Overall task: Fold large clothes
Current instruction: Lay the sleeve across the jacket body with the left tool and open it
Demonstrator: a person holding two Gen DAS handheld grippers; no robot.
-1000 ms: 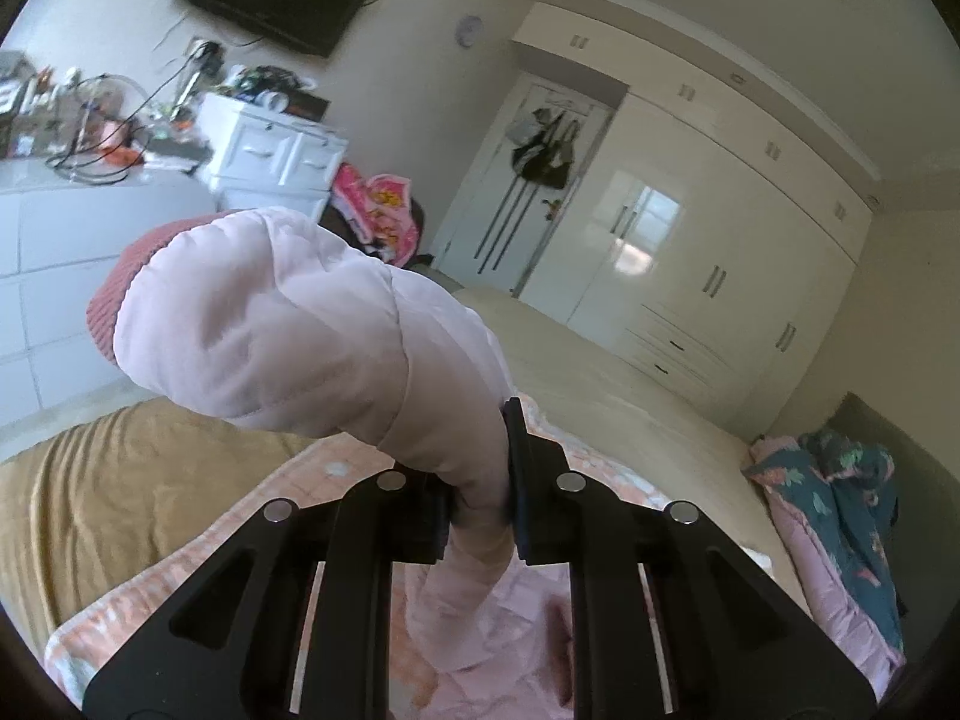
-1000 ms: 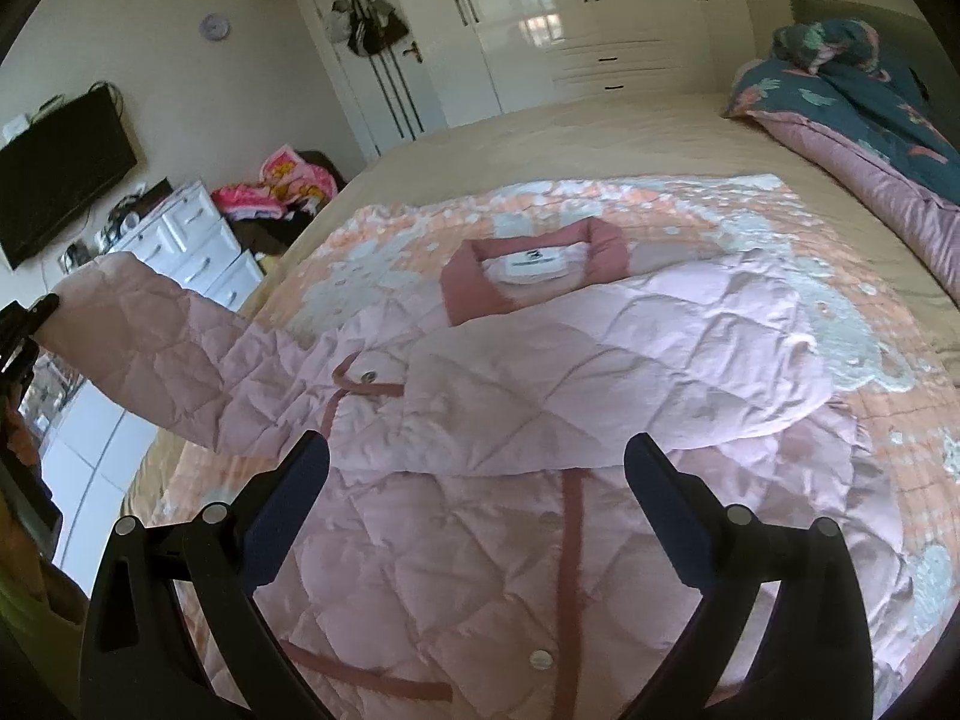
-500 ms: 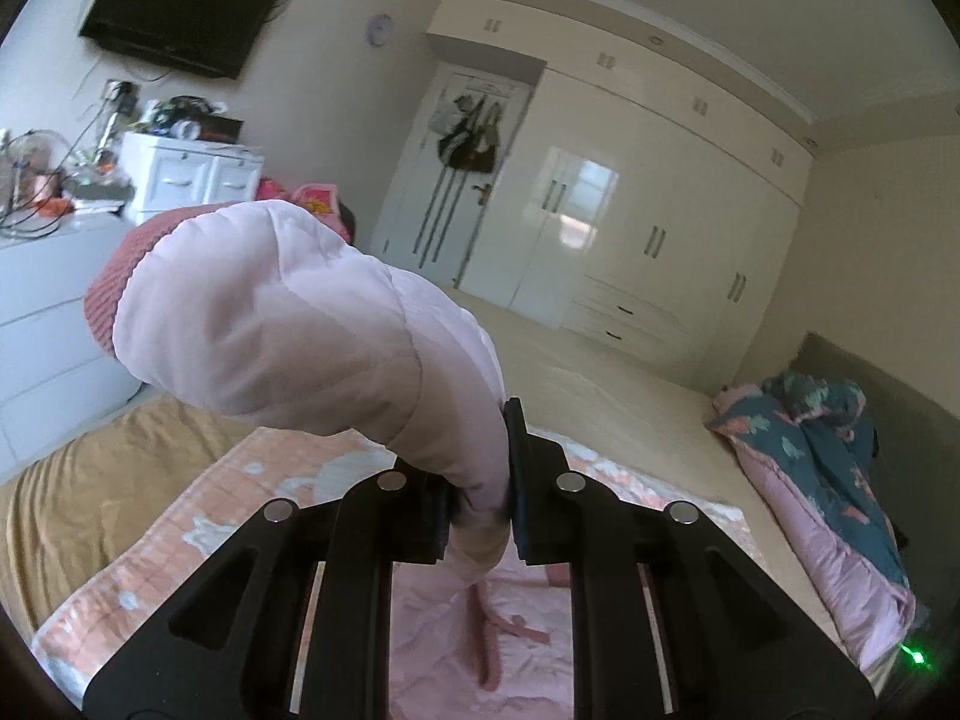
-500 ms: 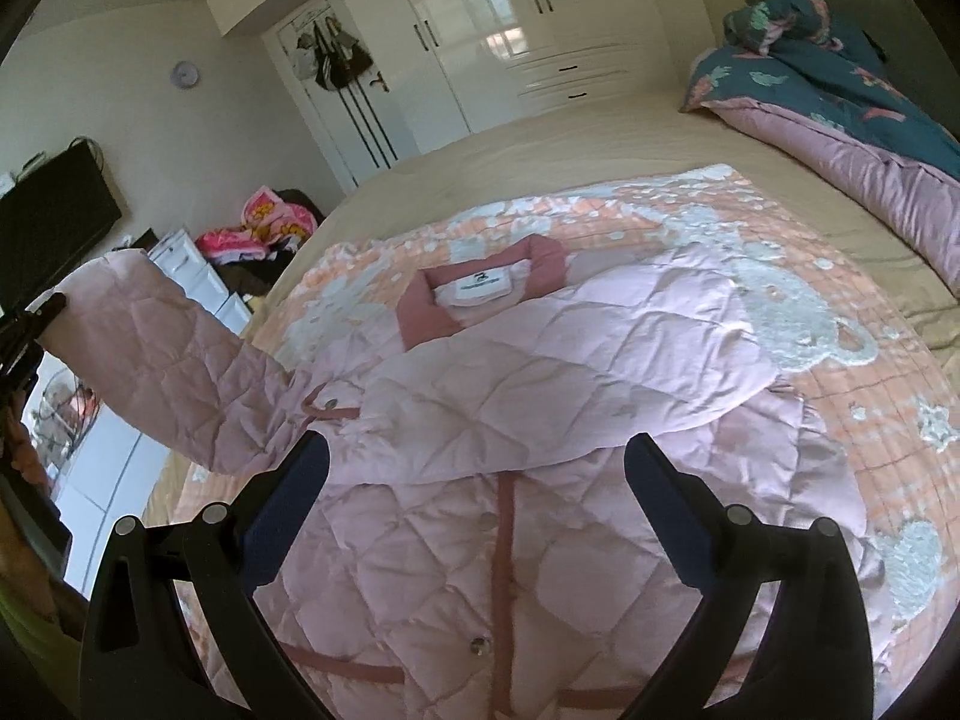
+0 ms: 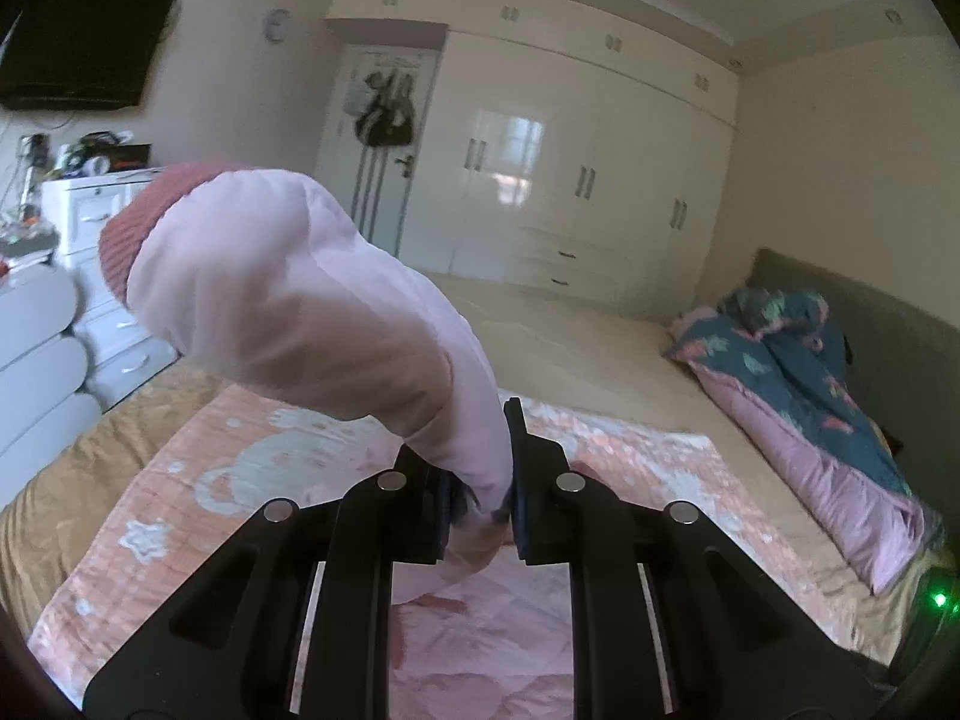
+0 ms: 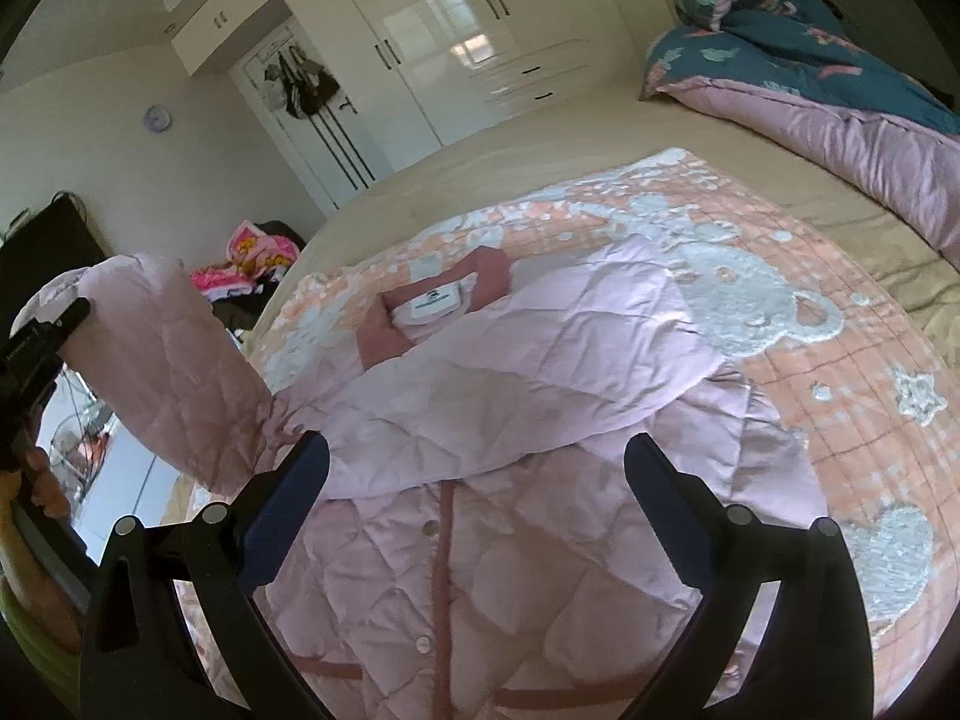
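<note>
- Our left gripper is clamped on the pink sleeve, whose long axis rises toward the frame's upper left, dark-pink cuff at the far end.
- Our right gripper hangs with fingers spread wide above the quilted jacket.
- The jacket lies on the peach blanket, collar toward the upper left.

both hand-held grippers: black frames, round silver screws; right hand-held gripper has dark blue fingers.

The quilted jacket was pale pink with darker rose trim, lying on a peach blanket patterned with white bears and stars.
</note>
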